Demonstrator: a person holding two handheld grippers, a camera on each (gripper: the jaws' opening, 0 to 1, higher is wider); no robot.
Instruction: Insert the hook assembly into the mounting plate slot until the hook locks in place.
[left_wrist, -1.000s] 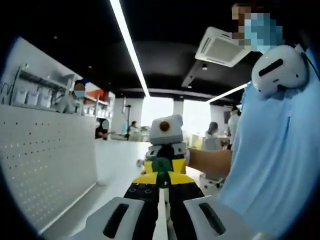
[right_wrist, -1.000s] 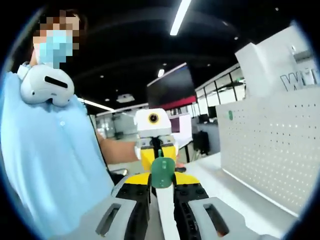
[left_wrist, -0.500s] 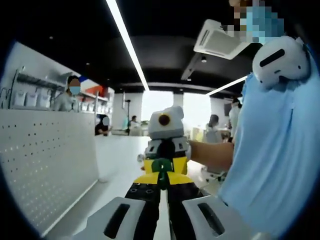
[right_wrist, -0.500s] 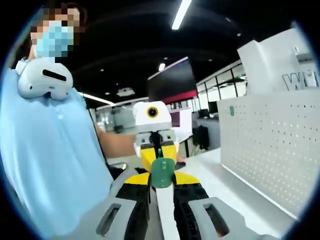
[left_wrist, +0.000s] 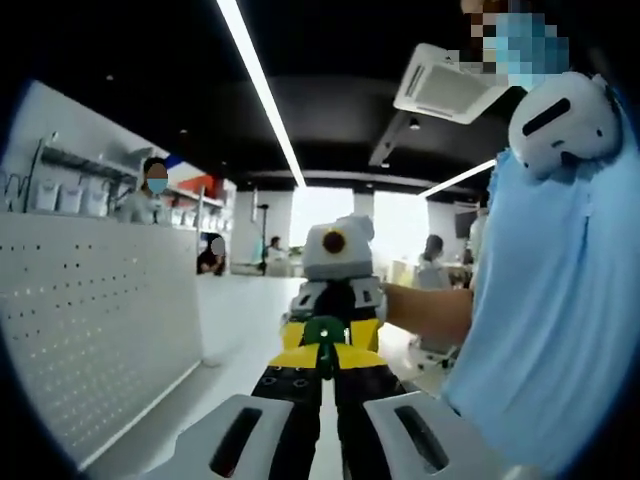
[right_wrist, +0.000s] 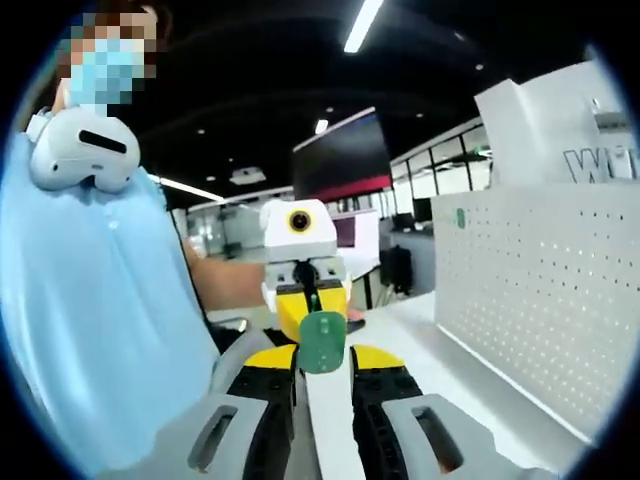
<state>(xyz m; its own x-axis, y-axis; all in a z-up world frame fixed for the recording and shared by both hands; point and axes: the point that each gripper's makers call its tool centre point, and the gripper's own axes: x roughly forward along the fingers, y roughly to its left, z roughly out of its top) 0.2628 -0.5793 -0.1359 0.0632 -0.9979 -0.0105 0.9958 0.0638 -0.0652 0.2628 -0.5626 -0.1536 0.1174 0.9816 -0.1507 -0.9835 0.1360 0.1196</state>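
Left gripper view: person in a light blue shirt (left_wrist: 545, 300) fills the right side, with a white headset (left_wrist: 562, 115) at the collar. White pegboard (left_wrist: 90, 330) stands on the left, on a white worktop (left_wrist: 235, 335). Left tongs (left_wrist: 322, 385) rise from the bottom and are clamped on a narrow white strip, seen edge-on and tipped with a small green piece (left_wrist: 322, 335). The right tongs face them, nose to nose.

Right gripper view: same person (right_wrist: 95, 300) on the left, pegboard (right_wrist: 530, 310) on the right. Right tongs (right_wrist: 325, 385) are clamped on a white strip (right_wrist: 330, 430) with a green cap (right_wrist: 322, 342) at its far end, which touches or nearly touches the opposing left tongs.

Progress: both parts are held up in the air between the two tongs, well off the worktop. I judge the hook and plate are aligned and being mated; whether the hook has seated or locked cannot be told, since the joint is hidden between the yellow noses. Locking is left to confirm.

Versus the earlier frames: little difference. The opposing tongs sit slightly higher in each view, and the background has shifted a little, which is camera motion.
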